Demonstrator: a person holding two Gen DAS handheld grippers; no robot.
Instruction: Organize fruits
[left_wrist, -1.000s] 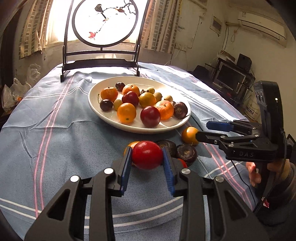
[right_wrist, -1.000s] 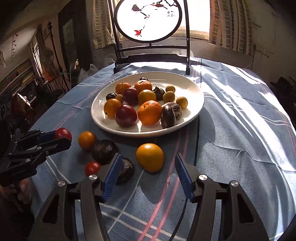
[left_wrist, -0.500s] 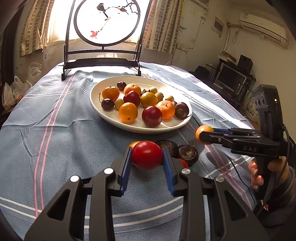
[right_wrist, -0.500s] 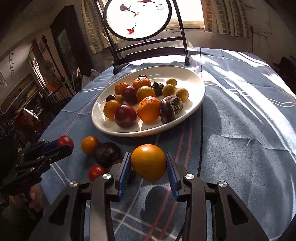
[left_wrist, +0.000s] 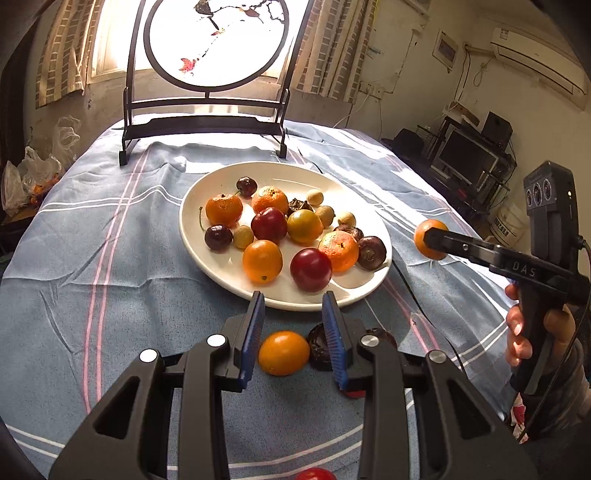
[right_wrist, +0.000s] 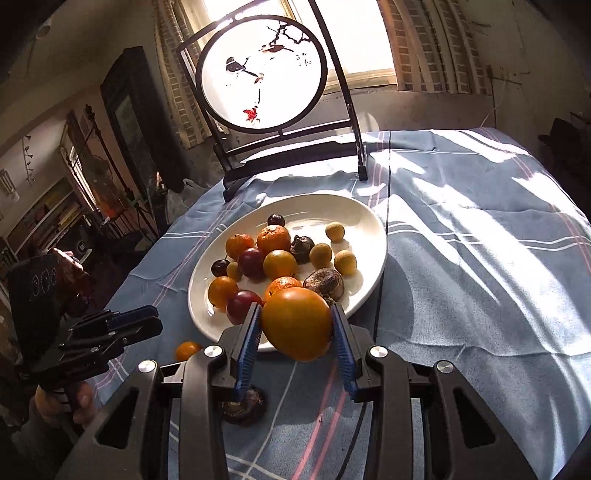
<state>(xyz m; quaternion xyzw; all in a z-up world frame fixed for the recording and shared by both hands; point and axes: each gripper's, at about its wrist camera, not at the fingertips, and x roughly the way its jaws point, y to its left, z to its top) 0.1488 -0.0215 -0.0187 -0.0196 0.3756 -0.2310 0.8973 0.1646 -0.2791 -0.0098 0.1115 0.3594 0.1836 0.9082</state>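
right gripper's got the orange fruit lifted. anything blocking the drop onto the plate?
Partly. The orange fruit hangs over the plate near rim, where fruit crowds right below, including a tangerine and a dark fruit. The far right side is bare.

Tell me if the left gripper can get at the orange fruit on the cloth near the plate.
Probably yes: the left gripper is open and empty, and the orange fruit lies uncovered ahead of its fingers; a dark fruit crowds its right side.

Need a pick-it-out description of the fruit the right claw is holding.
Start at the white plate on the blue striped cloth. Just in front of its near rim, the right claw holds an orange fruit in the air between blue pads. It is smooth and unpitted, and it is the only fruit held off the cloth.
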